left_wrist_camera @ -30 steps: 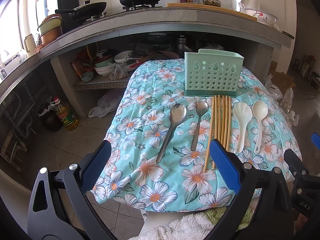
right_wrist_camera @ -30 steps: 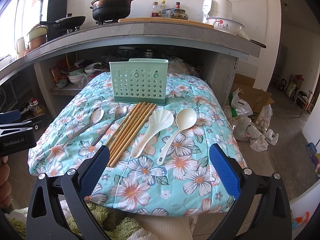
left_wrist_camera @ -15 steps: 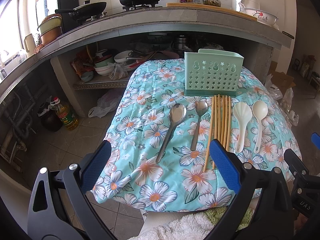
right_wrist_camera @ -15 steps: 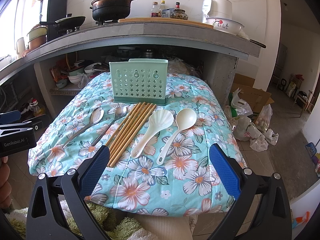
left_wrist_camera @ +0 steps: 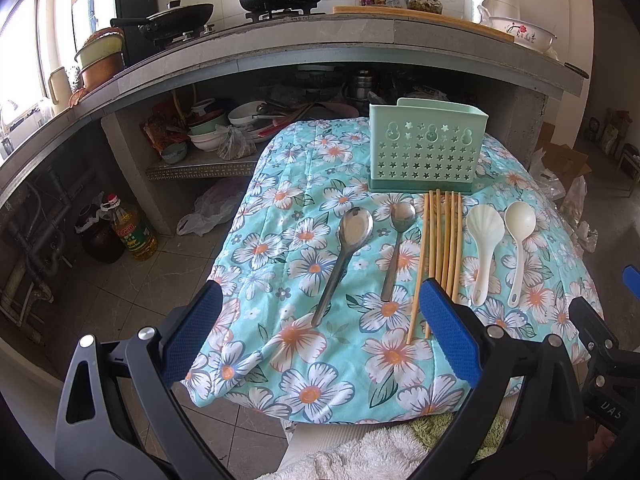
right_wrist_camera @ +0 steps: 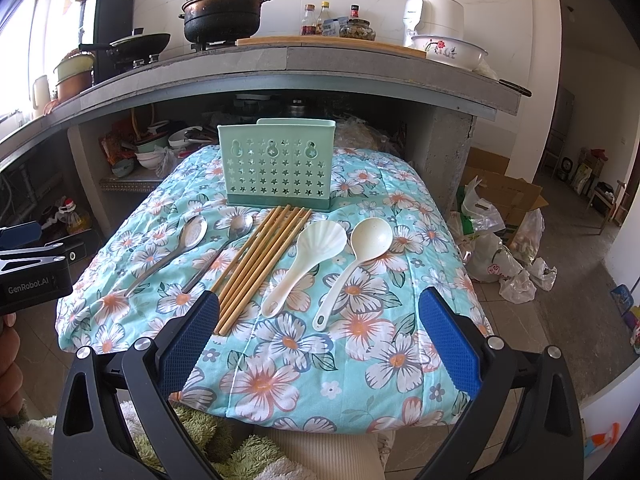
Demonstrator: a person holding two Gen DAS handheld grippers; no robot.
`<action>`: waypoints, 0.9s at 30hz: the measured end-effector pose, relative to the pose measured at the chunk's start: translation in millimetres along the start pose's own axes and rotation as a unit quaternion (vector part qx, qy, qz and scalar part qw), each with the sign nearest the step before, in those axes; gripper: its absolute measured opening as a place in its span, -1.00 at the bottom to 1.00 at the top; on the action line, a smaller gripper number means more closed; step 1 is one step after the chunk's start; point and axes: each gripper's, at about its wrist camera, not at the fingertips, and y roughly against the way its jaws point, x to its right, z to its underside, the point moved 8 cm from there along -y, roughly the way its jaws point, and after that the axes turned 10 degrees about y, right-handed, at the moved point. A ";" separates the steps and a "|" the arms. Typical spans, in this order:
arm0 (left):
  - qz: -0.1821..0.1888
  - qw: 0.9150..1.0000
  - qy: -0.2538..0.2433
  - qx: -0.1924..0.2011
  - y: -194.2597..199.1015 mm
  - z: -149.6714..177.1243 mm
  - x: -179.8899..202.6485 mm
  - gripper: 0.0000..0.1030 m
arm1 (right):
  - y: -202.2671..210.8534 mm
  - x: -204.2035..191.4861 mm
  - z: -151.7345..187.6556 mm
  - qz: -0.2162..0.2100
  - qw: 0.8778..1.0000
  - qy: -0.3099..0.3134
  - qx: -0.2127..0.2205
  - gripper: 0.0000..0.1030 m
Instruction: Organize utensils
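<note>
Mint-green plastic, punched with little stars and three keyhole slots, makes up the utensil holder [left_wrist_camera: 428, 151] standing upright at the far end of the quilted floral cloth [left_wrist_camera: 304, 344]. Everything else I place from that holder. Just in front of its base lie the bamboo chopsticks [left_wrist_camera: 439, 248], thin pale sticks laid side by side, their far tips almost at the holder's foot. To the left of them sit two shiny steel spoons: the small metal spoon [left_wrist_camera: 396, 244] beside the sticks, then the large metal spoon [left_wrist_camera: 344, 258], both with bowls toward the holder. To the right lie two matte cream plastic pieces, a shell-shaped rice paddle [left_wrist_camera: 483, 248] and a round-bowled ladle [left_wrist_camera: 519, 242].

My left gripper [left_wrist_camera: 316, 332] hangs at the near edge of the cloth, well back from the holder, its blue textured pads spread wide with nothing between them; the large spoon's handle ends between them, farther out. My right gripper [right_wrist_camera: 318, 338] is likewise spread wide and empty, with the paddle and ladle handles pointing into its gap from the holder's side.

Compared with a second ago, nothing has shifted: utensils, holder and both grippers sit as before.
</note>
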 end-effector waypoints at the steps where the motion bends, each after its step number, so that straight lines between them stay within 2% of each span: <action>1: 0.000 1.000 0.000 0.000 0.1 0.0 0.0 0.84 | 0.3 0.6 -0.7 0.000 1.000 0.000 0.000 0.88; 15: 0.001 1.000 0.000 -0.002 -5.1 6.0 -2.1 0.84 | 0.0 -1.1 0.7 0.000 1.000 -0.001 0.000 0.88; 27: 0.001 1.000 0.015 -0.020 -19.5 8.5 -3.5 0.84 | -8.9 2.6 4.0 0.002 1.000 -0.007 -0.009 0.88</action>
